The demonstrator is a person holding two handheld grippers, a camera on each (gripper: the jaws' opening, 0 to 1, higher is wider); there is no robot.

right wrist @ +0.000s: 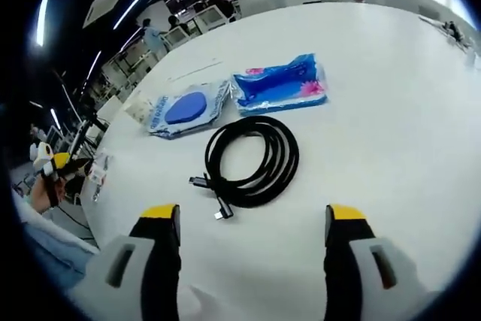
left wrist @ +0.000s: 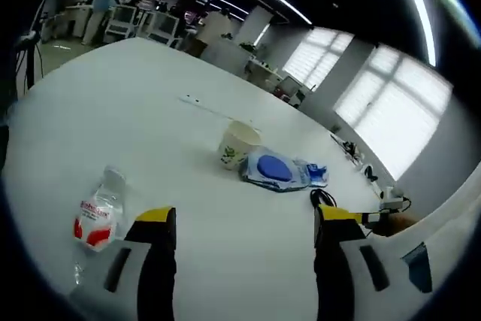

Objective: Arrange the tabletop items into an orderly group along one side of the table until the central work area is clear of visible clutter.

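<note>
Both jaws apart, empty, hovering over worktop [right wrist: 391, 110]; coiled cable [right wrist: 252, 159] mid-worktop, lined up for right gripper [right wrist: 252, 242] grab.

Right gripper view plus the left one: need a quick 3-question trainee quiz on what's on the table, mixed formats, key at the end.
1. True or false: the black cable lies in a coil on the white table.
2. Multiple choice: in the left gripper view, what lies nearest the left hand-held gripper? A) the paper cup B) the plastic bottle on its side C) the pouch with the blue disc
3. Fill in: in the right gripper view, the blue tissue pack lies beyond the cable, next to the ____.

Key: 1 true; 2 B; 3 pouch with the blue disc.
</note>
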